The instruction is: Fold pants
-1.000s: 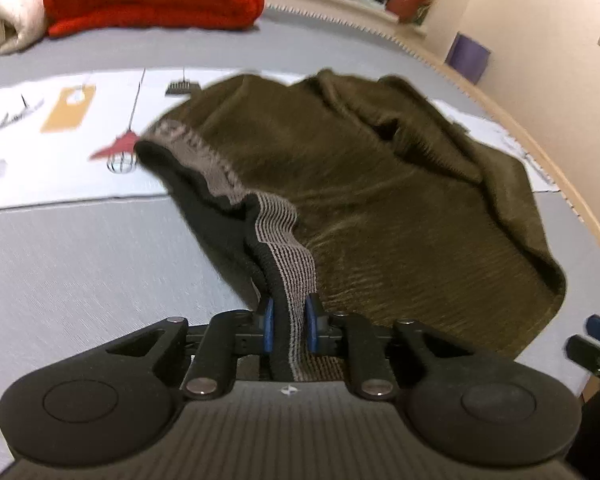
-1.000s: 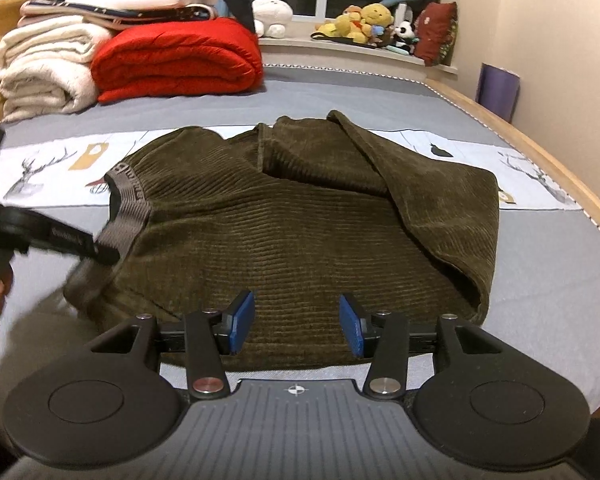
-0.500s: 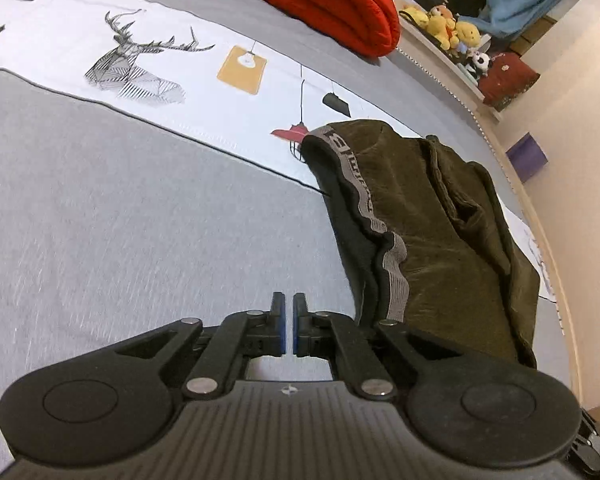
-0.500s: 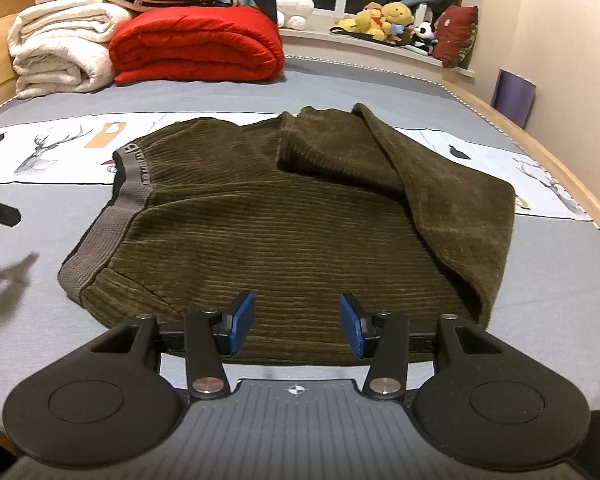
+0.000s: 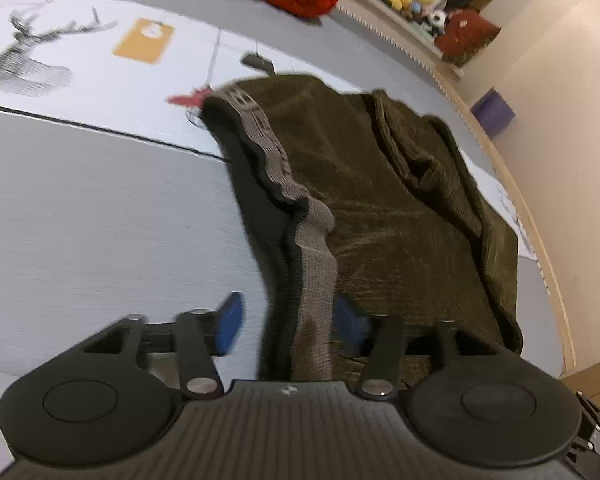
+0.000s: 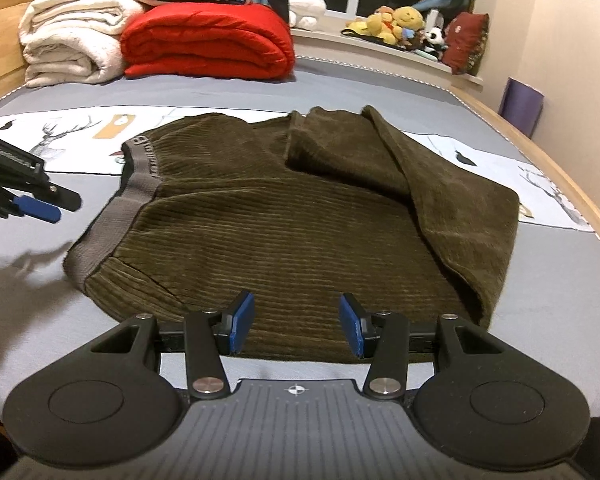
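Now hovering left gripper point(image 5: 286, 322), fingers apart, straddling grey waistband point(image 5: 314, 248); right gripper point(image 6: 296, 326) gaping too, facing one pair of pants point(image 6: 300, 220).

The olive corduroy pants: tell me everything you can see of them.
The pants are dark olive, ribbed corduroy by the look, with a grey elastic waistband bearing lettering too blurred to read. They lie folded over on the grey bedcover, partly over its white printed strip, waistband to the left, legs doubled back in a rumpled flap at the far right. The left gripper is open astride the waistband's near end; the right gripper is open at the near hem, gripping nothing.
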Demonstrator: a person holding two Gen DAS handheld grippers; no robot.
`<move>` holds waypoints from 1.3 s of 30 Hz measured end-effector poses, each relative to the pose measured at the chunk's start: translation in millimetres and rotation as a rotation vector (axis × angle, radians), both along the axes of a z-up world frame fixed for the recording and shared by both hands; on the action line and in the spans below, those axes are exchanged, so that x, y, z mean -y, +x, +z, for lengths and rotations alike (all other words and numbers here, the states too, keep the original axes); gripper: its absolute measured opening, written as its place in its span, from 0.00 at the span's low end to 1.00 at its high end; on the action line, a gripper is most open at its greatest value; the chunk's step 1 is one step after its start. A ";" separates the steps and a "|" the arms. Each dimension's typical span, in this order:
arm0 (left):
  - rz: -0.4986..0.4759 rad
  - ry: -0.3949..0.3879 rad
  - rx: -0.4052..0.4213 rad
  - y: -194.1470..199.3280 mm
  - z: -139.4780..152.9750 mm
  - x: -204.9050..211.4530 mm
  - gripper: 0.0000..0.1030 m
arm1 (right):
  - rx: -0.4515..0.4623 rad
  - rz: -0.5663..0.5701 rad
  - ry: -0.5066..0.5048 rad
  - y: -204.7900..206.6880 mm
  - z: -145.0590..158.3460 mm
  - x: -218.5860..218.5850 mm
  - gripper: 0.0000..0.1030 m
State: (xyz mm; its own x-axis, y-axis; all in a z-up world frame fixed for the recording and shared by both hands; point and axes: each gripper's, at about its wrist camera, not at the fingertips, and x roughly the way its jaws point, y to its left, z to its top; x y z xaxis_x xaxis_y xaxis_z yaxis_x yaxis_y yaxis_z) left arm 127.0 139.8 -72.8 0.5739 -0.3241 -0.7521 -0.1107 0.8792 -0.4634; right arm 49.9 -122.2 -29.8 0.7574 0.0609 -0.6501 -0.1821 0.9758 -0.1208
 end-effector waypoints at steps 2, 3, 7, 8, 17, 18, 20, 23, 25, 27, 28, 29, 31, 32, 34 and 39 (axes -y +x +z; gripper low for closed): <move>-0.016 0.010 -0.020 9.6 -5.2 11.2 0.82 | -0.001 -0.014 0.006 -0.4 0.2 7.2 0.48; -0.026 0.017 -0.030 15.3 -8.4 17.4 0.82 | -0.003 -0.021 0.009 -0.2 0.4 10.2 0.48; -0.031 0.037 -0.080 35.0 -24.9 31.5 0.82 | -0.007 -0.046 0.021 -0.1 -0.3 21.3 0.48; -0.025 0.037 -0.081 39.3 -28.1 33.8 0.82 | -0.008 -0.051 0.023 -0.5 -0.4 23.3 0.48; -0.060 0.136 -0.020 55.9 -30.8 49.0 0.29 | -0.010 -0.070 0.041 -0.4 1.2 33.4 0.48; -0.061 0.134 -0.011 54.5 -29.3 47.0 0.25 | -0.010 -0.069 0.040 -0.5 0.9 32.9 0.48; -0.074 0.157 0.023 50.4 -22.0 47.4 0.23 | -0.010 -0.064 0.038 0.1 0.1 31.8 0.48; -0.071 0.217 0.091 39.2 -6.5 45.1 0.21 | -0.007 -0.056 0.032 -0.1 0.2 29.4 0.48; -0.037 0.208 0.084 32.9 -2.4 32.0 0.21 | -0.004 -0.053 0.029 -1.2 1.1 28.5 0.48; 0.010 0.190 0.062 25.0 -0.7 8.7 0.21 | -0.002 -0.048 0.027 -2.4 1.4 27.9 0.48; 0.029 0.198 0.053 20.5 0.7 0.1 0.20 | -0.002 -0.047 0.026 -2.5 1.3 27.2 0.48; 0.051 0.214 0.042 14.1 2.9 -11.5 0.20 | -0.003 -0.049 0.029 -2.0 1.2 26.6 0.48; 0.098 0.219 0.009 1.4 5.1 -32.4 0.21 | -0.007 -0.057 0.047 -1.2 2.1 26.4 0.48; 0.124 0.218 -0.021 -5.8 4.0 -44.0 0.21 | -0.008 -0.061 0.057 -0.8 2.8 26.4 0.48; 0.174 0.233 -0.086 -20.3 0.0 -62.9 0.21 | -0.011 -0.068 0.078 -0.7 4.0 27.0 0.48; 0.276 0.335 -0.175 -49.3 2.8 -89.9 0.22 | -0.021 -0.060 0.104 0.6 5.0 21.0 0.48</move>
State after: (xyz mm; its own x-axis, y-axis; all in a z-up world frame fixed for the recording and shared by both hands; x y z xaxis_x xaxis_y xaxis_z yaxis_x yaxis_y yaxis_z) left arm 77.7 229.6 -70.0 0.4599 0.0997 -0.8824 -0.4126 0.9039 -0.1129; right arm 50.5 -143.2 -24.8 0.7479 0.0837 -0.6586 -0.1244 0.9921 -0.0153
